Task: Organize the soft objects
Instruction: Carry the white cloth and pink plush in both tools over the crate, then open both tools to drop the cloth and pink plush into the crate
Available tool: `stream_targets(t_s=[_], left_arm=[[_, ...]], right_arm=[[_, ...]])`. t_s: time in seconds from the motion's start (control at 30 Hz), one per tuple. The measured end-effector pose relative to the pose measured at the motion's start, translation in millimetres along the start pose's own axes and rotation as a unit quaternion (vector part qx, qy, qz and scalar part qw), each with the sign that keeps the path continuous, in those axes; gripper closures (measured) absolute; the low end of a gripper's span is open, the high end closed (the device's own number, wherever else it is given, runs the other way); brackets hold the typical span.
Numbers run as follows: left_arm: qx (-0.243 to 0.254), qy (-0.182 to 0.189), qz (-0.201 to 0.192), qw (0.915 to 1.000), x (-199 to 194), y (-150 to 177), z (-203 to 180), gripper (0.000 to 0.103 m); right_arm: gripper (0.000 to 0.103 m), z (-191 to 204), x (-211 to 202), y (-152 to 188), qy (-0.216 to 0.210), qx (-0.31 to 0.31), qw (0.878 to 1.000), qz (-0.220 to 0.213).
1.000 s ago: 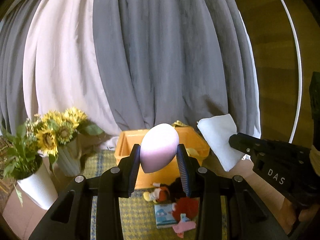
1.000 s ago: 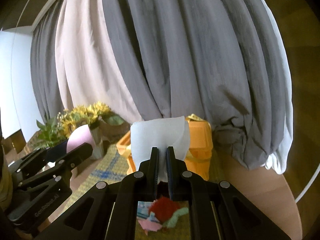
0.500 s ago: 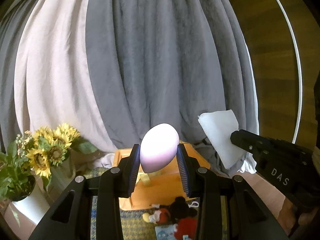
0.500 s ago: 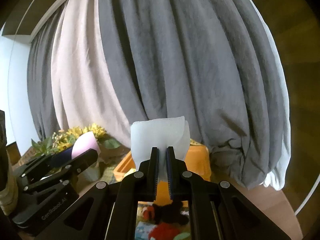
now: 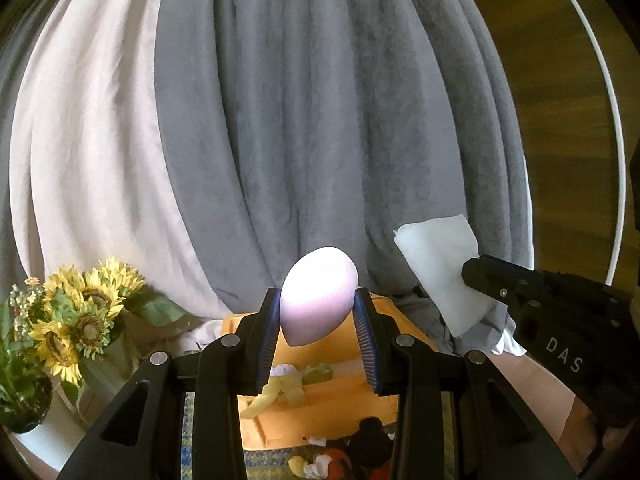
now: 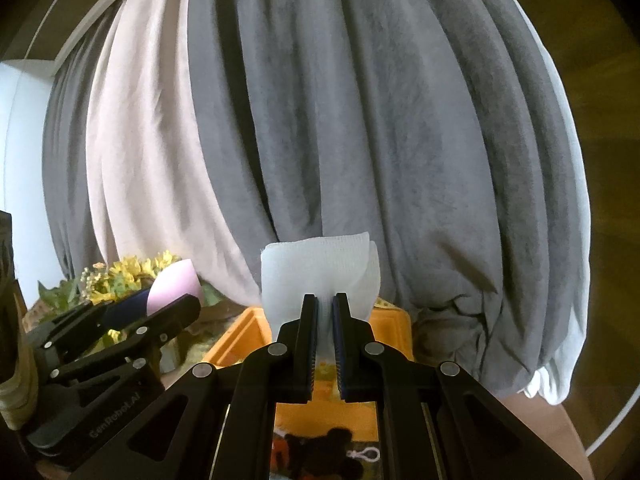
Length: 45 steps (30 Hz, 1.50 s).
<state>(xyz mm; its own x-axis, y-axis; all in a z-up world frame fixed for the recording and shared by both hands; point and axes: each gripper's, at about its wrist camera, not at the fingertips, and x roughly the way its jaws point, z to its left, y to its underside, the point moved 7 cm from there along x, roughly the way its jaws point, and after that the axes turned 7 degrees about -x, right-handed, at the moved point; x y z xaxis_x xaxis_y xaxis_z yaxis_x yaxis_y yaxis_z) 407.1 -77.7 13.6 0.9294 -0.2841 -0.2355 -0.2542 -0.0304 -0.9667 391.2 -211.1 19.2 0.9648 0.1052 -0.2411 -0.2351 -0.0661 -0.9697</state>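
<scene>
Yellow sunflowers (image 5: 76, 316) fill the lower left of the left wrist view, standing in a white pot (image 5: 38, 440) at the frame's edge. Moving right, my left gripper (image 5: 318, 340) sits at bottom centre, its blue-ribbed fingers (image 5: 270, 344) pressed against both sides of a pale pink egg-shaped sponge (image 5: 318, 306). The soft body bulges above the pads, so I judge the grip is light and meant only to carry it. Beneath and just beyond it lies the orange bin (image 5: 404, 344), with yellow-green soft pieces (image 5: 292, 384) already inside, so I read this as a drop-off approach. Nearer me, at the bottom of the frame, a dark plush toy (image 5: 360, 444) lies on a woven yellow mat (image 5: 276, 468), not yet sorted. Further right, my right gripper (image 5: 476, 276) enters from the lower right, holding a white folded cloth (image 5: 438, 268).

In the right wrist view, the same cloth (image 6: 320, 284) stands upright at centre, pinched between nearly closed fingers (image 6: 310, 344), with the bin (image 6: 240, 340) below it. I judge both items are bound for that bin.

Grey and cream curtains (image 5: 320, 120) hang behind everything, a wooden wall (image 5: 560, 100) shows at upper right, and a bare brown counter (image 6: 536, 412) edge appears at lower right.
</scene>
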Motion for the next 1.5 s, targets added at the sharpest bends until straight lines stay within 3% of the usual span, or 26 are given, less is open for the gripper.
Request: stream_targets(t_s=[0.6,1.03,1.5], left_arm=[[-0.001,-0.009,0.036,0.9993,83.3,14.2,9.4,0.067],[0.001,-0.019,0.104,0.9943,147.8,53.2,24.1,0.067],[0.006,0.008,0.183,0.9831,182.4,88.3,16.8,0.066]], right_arm=[[0.094,-17.2,82.1,8.1,-0.002,0.005,0.999,0.041],[0.094,-34.2,145.8,41.2,0.001,0.002,0.995,0.101],[0.094,-42.7,191.6,86.5,-0.018,0.024,0.983,0.182]])
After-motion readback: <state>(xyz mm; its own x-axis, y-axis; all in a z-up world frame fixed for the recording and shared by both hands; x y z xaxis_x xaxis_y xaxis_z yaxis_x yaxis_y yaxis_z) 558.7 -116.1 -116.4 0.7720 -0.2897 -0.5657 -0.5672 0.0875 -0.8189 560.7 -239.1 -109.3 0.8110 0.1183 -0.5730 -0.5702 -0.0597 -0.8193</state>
